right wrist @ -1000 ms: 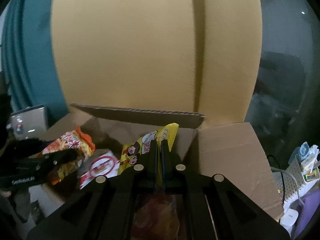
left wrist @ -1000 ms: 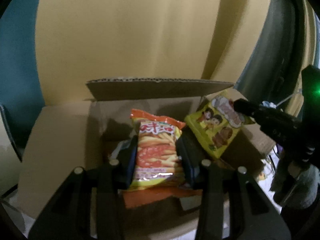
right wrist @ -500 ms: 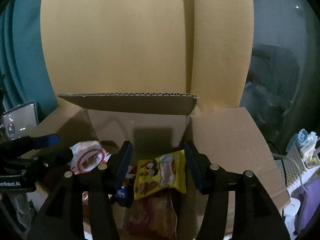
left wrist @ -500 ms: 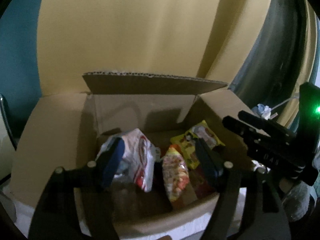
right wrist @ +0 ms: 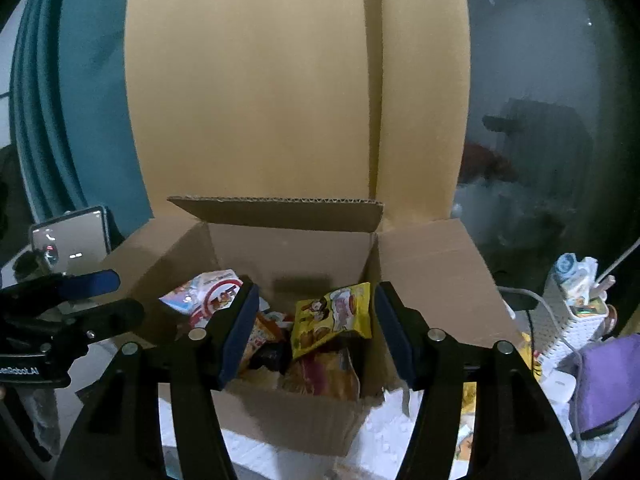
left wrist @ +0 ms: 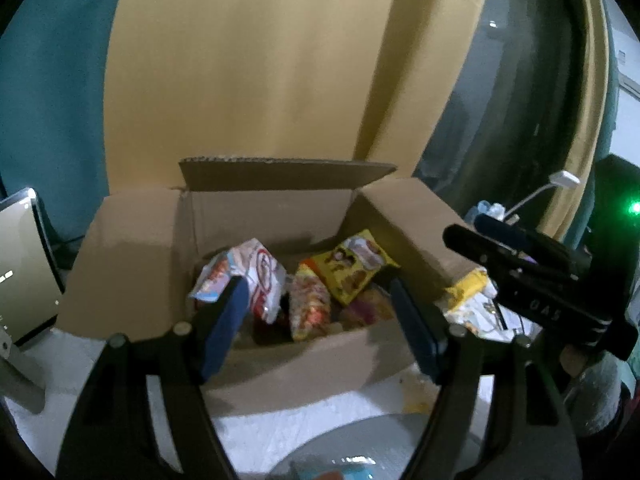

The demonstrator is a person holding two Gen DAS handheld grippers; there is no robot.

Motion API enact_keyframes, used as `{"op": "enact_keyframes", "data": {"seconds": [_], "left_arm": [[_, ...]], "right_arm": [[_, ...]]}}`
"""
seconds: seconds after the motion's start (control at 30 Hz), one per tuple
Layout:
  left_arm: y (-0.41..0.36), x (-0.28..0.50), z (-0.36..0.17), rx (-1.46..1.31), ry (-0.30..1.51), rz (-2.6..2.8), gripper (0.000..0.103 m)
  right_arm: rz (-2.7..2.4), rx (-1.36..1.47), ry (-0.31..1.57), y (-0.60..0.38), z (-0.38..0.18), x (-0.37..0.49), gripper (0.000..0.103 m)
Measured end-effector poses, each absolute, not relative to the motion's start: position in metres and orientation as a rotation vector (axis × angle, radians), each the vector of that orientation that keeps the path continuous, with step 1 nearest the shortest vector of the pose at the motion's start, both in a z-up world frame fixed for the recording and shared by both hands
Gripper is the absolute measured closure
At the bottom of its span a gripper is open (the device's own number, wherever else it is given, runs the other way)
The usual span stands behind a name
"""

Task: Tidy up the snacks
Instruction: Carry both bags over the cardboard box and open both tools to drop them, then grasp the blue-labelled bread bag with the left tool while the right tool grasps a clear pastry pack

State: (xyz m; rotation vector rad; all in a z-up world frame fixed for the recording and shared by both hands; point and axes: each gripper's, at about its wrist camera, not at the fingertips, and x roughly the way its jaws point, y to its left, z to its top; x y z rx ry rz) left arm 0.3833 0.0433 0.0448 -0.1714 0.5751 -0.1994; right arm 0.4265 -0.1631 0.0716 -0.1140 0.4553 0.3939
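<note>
Since 1 s earlier: both grippers let go of their packets and backed away from the box; each packet now lay inside. Jaws on both had just been opening, nothing between them.

L gripper point(left wrist: 316, 320): jaws apart, empty, held outside the near wall of the cardboard box point(left wrist: 304, 364). R gripper point(right wrist: 314, 330): jaws apart, empty, also outside the near wall, nearer the box's right corner.

Box contents, L wrist view:
- Orange fries packet point(left wrist: 310, 300), standing on end at mid-box, just behind the near wall.
- Yellow cartoon packet point(left wrist: 352, 266), tilted, toward the right wall, touching the orange one.
- White/red packet point(left wrist: 252, 276), toward the left wall.
- Dark reddish packet point(left wrist: 366, 308) low under the yellow one; type unclear.

Count in box: 4 packets made out, 1 of each kind; more may be buried, cannot tell.

Outside the box, past its right flap: a yellow wrapper point(left wrist: 470, 284) on loose clutter; whether it is a snack for sorting, cannot tell.

Progress (judgement): two drops done, box partly filled, flaps open. Remaining: any loose snacks off to the right side; packets lay jumbled, not squared up.
</note>
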Motion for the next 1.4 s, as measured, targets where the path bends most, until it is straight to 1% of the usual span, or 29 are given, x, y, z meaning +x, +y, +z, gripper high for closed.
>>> {"op": "enact_keyframes", "data": {"seconds": [0.07,0.13,0.2,0.4,0.57,0.87,1.03,1.37,1.4], "left_arm": [[0.040,0.372,0.046,-0.160,0.571,-0.206,0.028],[0.036,0.362,0.047,-0.155,0.573,-0.214,0.028],[0.031,0.353,0.045,-0.147,0.578,-0.222,0.028],[0.017,0.334,0.029,-0.136,0.615,-0.238,0.027],[0.010,0.327,0.008,-0.144,0.667,-0.238,0.025],[-0.001,0.321,-0.042,-0.149,0.802,-0.235,0.023],[-0.003,0.322,-0.065,-0.155,0.864,-0.217,0.022],[0.007,0.325,-0.096,-0.218,0.955,-0.184,0.022],[0.007,0.325,-0.096,-0.221,0.955,-0.183,0.022]], "right_arm": [[0.394,-0.110,0.447,-0.169,0.076,0.414,0.038],[0.395,-0.110,0.442,-0.172,0.079,0.404,0.027],[0.396,-0.109,0.437,-0.178,0.080,0.393,0.024],[0.398,-0.109,0.456,-0.192,0.072,0.371,0.023],[0.400,-0.103,0.493,-0.205,0.053,0.362,0.022],[0.424,-0.111,0.632,-0.219,-0.010,0.369,0.019],[0.473,-0.142,0.750,-0.219,-0.055,0.382,0.017],[0.569,-0.305,0.842,-0.200,-0.099,0.399,0.016],[0.577,-0.311,0.849,-0.199,-0.102,0.402,0.015]]}}
